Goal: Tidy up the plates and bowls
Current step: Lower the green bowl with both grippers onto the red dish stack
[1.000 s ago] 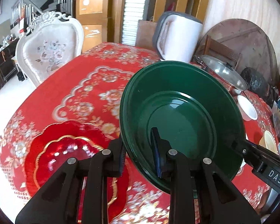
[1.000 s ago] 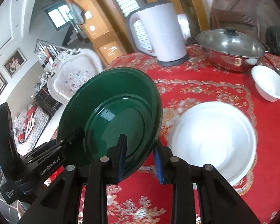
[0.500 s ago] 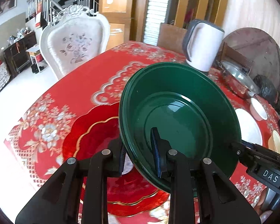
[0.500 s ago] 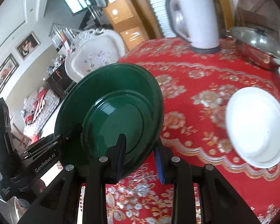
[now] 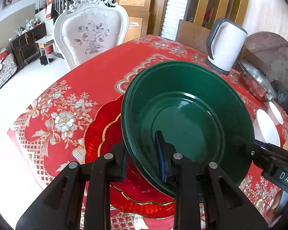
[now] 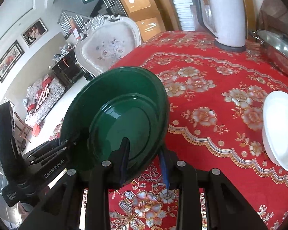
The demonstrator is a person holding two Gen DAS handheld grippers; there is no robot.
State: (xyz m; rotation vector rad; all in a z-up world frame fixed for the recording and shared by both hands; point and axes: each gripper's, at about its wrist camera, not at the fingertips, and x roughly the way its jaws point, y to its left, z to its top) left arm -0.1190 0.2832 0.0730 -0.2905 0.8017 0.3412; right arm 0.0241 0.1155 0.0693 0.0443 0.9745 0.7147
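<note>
In the left wrist view, a white carved chair (image 5: 90, 36) stands at the far left edge of the worktop (image 5: 105, 72), which is covered with a red flowered cloth. On the cloth lies a red plate (image 5: 98, 132) with a gold line and a wavy rim. Above it, the green bowl (image 5: 186, 122) is held tilted, its hollow side facing the camera, and it hides the right part of the red plate. The left claw (image 5: 144, 157) is clamped on the near rim of the green bowl, one finger outside and one inside. To the right, the right claw (image 5: 243, 147) grips the opposite rim. Behind the bowl stands a white kettle (image 5: 226, 44), then a steel pot with a lid (image 5: 259, 80), and at the far right a white plate (image 5: 266, 128) and a small white bowl (image 5: 276, 113).

In the right wrist view, the left claw (image 6: 71, 141) enters from the lower left and holds the bowl (image 6: 117, 118) at its left rim. The right claw (image 6: 144, 159) is closed on the near rim, one finger inside the bowl and one behind it. Right of the bowl the cloth is bare, then comes the white plate (image 6: 280, 128) near the right edge. The kettle (image 6: 224, 15) and the pot (image 6: 278, 48) stand at the back right.
</note>
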